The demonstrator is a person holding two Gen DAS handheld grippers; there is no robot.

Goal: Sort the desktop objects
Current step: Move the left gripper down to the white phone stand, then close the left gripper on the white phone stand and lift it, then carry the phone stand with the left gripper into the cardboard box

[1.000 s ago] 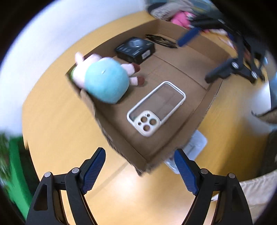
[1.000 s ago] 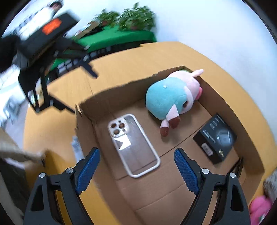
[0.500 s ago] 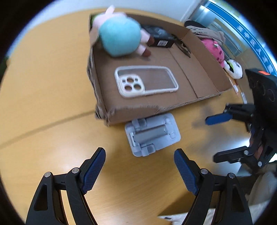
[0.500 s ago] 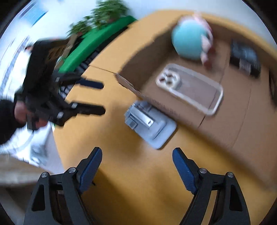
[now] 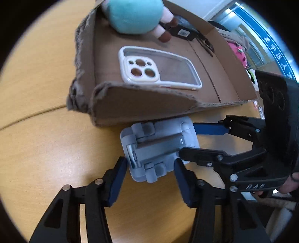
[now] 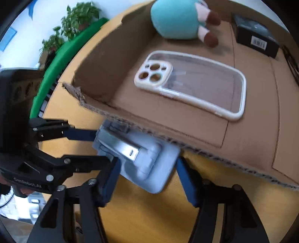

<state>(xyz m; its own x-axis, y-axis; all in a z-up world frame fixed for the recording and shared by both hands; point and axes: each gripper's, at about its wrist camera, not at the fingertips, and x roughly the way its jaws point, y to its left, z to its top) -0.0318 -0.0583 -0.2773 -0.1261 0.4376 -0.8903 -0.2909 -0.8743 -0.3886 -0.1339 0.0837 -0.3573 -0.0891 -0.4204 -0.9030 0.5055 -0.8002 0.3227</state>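
A grey folding phone stand (image 5: 158,147) (image 6: 142,160) lies on the wooden table against the near wall of a cardboard box (image 5: 145,110) (image 6: 186,130). My left gripper (image 5: 150,162) straddles one end of it, and its jaws are closing with the blue pads touching the stand's edges. My right gripper (image 6: 147,161) straddles the other end in the same way, its jaws also closing onto the stand. Each gripper shows in the other's view: the right gripper (image 5: 186,140) reaches in from the right, the left gripper (image 6: 104,147) from the left.
The box holds a clear phone case (image 5: 158,67) (image 6: 192,82), a teal and pink plush (image 5: 134,15) (image 6: 175,18), a small black carton (image 6: 256,37) and a thin black item (image 5: 205,44). A pink toy (image 5: 237,54) lies beyond the box. Plants (image 6: 78,16) and a green surface (image 6: 61,56) stand behind the table.
Both grippers came down from over the box to the table in front of it. Their jaws, wide open before, have narrowed around the phone stand.
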